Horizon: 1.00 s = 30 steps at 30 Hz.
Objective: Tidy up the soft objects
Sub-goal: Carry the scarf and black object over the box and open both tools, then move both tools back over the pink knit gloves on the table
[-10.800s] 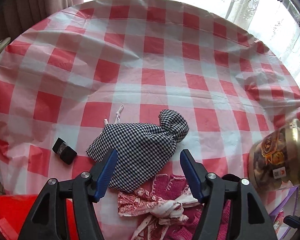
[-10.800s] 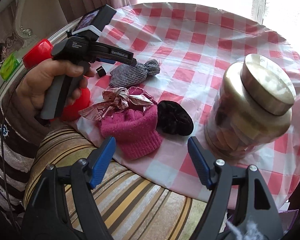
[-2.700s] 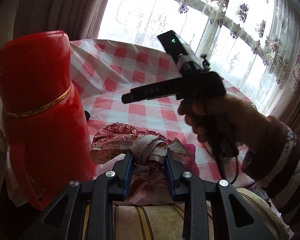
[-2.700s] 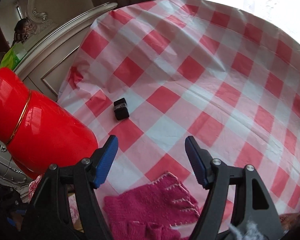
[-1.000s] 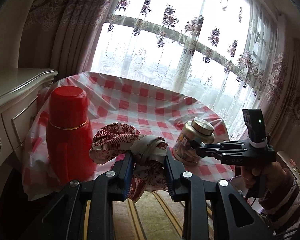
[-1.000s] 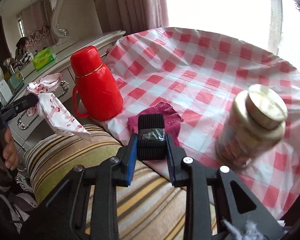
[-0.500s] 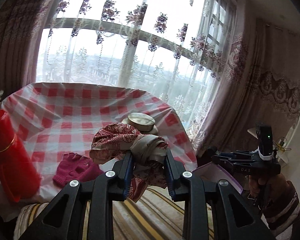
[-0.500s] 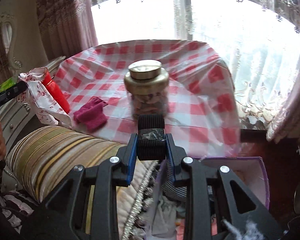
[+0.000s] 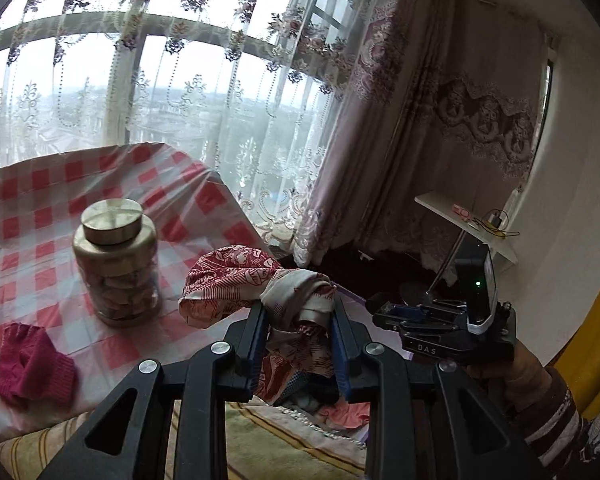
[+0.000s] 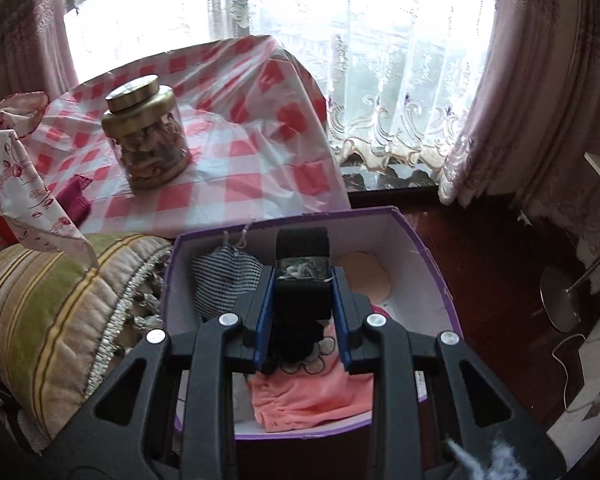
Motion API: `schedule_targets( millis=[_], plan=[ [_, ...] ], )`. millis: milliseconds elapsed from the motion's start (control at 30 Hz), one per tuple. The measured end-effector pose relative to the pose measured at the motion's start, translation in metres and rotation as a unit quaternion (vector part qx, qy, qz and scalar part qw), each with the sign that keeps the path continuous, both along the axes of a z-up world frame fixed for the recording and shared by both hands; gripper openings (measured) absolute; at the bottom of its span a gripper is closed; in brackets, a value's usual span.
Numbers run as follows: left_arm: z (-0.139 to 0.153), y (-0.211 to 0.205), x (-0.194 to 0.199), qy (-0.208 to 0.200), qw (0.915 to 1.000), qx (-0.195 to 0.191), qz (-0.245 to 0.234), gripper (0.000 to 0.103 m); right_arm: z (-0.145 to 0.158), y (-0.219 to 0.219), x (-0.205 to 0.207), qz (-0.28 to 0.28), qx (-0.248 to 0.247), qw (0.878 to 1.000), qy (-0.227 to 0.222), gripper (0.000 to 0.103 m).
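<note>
My right gripper (image 10: 302, 304) is clamped on a black ribbed knit roll (image 10: 302, 256), held right over the open purple box (image 10: 428, 264) — below it lie a coral cloth (image 10: 308, 392) and a black-and-white checked pouch (image 10: 224, 280). My left gripper (image 9: 298, 340) pinches the knotted red-and-cream scarf (image 9: 256, 280) off the table's near edge, above the striped cushion (image 9: 276, 448). Farther back on the checked tablecloth (image 9: 204, 200) — a pink knit glove (image 9: 32, 364) lies near the gold-lidded jar (image 9: 114, 256).

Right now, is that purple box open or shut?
Open. The purple box has no lid on, and the right wrist view looks straight in at a checked pouch and a coral cloth.
</note>
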State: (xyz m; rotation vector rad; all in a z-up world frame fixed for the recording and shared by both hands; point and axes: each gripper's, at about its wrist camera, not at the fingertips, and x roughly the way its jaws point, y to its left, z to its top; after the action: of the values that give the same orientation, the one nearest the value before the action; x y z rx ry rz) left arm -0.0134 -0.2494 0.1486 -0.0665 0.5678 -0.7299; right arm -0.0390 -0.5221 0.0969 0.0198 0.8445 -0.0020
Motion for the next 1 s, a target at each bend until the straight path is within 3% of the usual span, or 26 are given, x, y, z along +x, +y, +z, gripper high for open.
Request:
schedule_targets(
  millis=[167, 200, 233, 267, 300, 433, 533, 600, 800, 933, 1000],
  plan=[
    [-0.015, -0.042, 0.006, 0.027, 0.9985, 0.012, -0.046, 0.034, -0.011, -0.012, -0.005, -0.02, 0.002, 1.0, 0.016, 0.034],
    [-0.019, -0.049, 0.007, 0.033, 0.9979, 0.015, -0.053, 0.039, -0.012, -0.014, -0.005, -0.024, 0.0, 1.0, 0.019, 0.038],
    [-0.024, -0.055, 0.008, 0.043, 0.9971, 0.018, -0.06, 0.044, -0.013, -0.016, -0.006, -0.03, -0.001, 0.999, 0.021, 0.051],
    [-0.029, -0.061, 0.01, 0.054, 0.996, 0.02, -0.068, 0.055, -0.013, -0.018, -0.006, -0.035, -0.001, 0.999, 0.021, 0.062],
    [-0.034, -0.067, 0.013, 0.065, 0.9948, 0.022, -0.076, 0.062, -0.012, -0.019, -0.008, -0.039, 0.0, 0.999, 0.019, 0.065],
    [-0.049, -0.077, 0.021, 0.101, 0.9914, 0.032, -0.077, 0.066, -0.01, -0.022, -0.007, -0.05, -0.006, 0.999, 0.015, 0.078],
    [-0.052, -0.073, 0.023, 0.11, 0.9908, 0.039, -0.069, 0.07, -0.01, -0.02, -0.007, -0.055, -0.013, 0.998, 0.015, 0.08],
    [-0.049, -0.066, 0.022, 0.105, 0.9919, 0.04, -0.058, 0.077, -0.009, -0.017, -0.006, -0.056, -0.016, 0.998, 0.014, 0.082],
    [-0.033, -0.042, 0.015, 0.043, 0.9968, 0.064, 0.022, 0.081, 0.004, 0.004, -0.007, -0.053, -0.038, 0.998, -0.017, 0.089],
    [-0.031, -0.013, 0.011, -0.01, 0.9944, 0.081, 0.066, 0.081, 0.017, 0.023, -0.007, -0.048, -0.05, 0.996, -0.048, 0.094],
    [-0.035, 0.007, 0.008, -0.015, 0.9928, 0.087, 0.081, 0.082, 0.023, 0.036, -0.005, -0.036, -0.056, 0.996, -0.063, 0.095]
  ],
)
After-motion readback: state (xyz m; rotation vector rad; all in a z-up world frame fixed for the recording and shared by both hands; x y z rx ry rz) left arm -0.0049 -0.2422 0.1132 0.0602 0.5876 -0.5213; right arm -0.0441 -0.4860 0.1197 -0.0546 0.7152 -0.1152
